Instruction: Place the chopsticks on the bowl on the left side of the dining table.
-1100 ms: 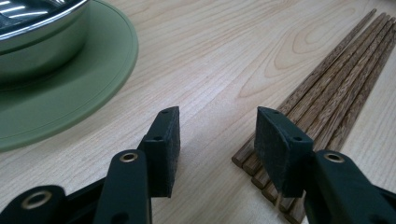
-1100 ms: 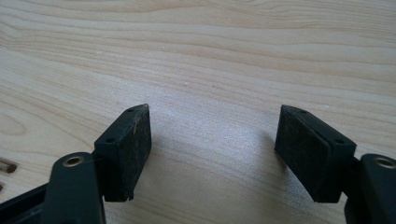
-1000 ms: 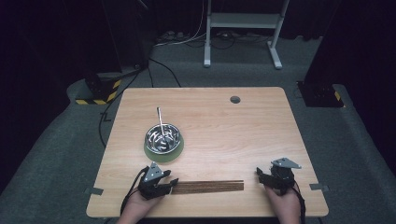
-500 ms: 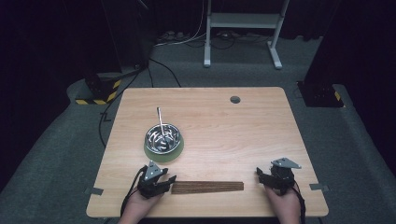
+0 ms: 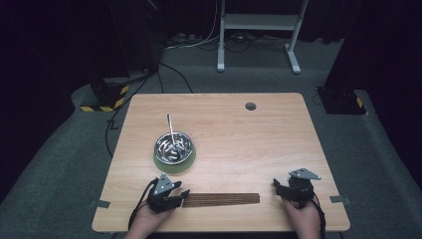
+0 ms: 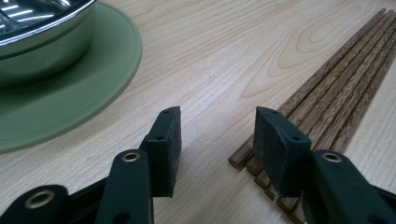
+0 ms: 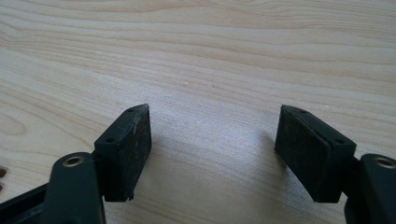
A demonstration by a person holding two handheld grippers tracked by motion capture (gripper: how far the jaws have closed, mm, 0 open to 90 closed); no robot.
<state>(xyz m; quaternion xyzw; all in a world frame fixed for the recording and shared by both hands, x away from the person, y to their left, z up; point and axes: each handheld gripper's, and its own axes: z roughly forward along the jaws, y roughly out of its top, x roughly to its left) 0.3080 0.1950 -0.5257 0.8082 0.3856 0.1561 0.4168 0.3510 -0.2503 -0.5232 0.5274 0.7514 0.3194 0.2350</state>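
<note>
My left claw [image 6: 217, 140] stands half-wide, empty, on the desk [image 5: 278, 149]; the chopsticks [image 6: 327, 93] lie just off its right pad. My right claw [image 7: 212, 154] gapes empty. I judge I'm lining up the grasp: next, shift right to straddle one stick.

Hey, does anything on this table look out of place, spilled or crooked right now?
Nothing stands out. The wooden chopsticks lie in a neat flat row by the left gripper, the steel bowl sits upright on its green mat, and nothing looks spilled on the table.
</note>
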